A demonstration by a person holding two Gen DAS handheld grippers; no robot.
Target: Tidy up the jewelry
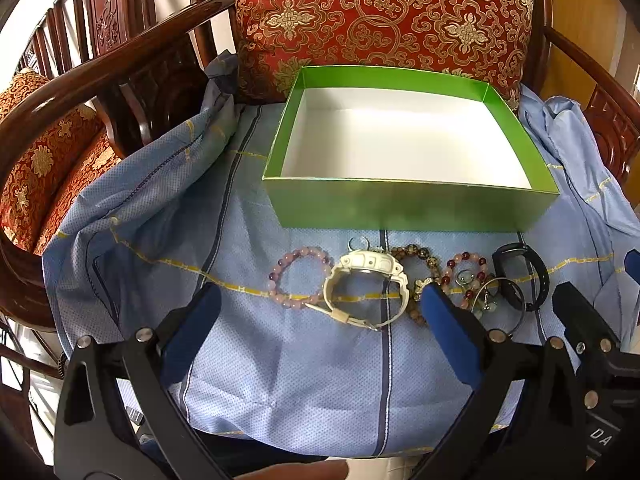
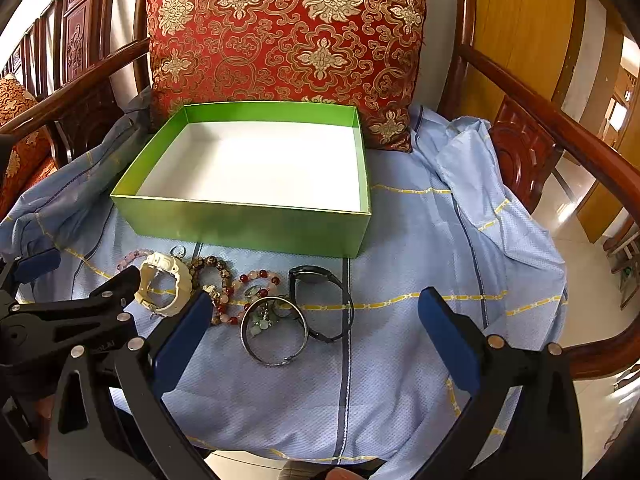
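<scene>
My left claw (image 1: 320, 312) hangs wide and empty just short of the white plastic wristwatch (image 1: 366, 286) — strap loop lying crosswise near the blue cloth's (image 1: 280, 380) front edge, before the empty green cardboard box (image 1: 408, 204). My right claw (image 2: 316, 320) — equally wide — sits farther right.

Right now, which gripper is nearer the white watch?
Left. The left gripper hangs right over the white watch; the right gripper sits further right, over the silver bangle.

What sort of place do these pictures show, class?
Probably a home sitting room: a carved wooden armchair with a red patterned cushion, draped with a blue cloth, beside a wooden door.
</scene>
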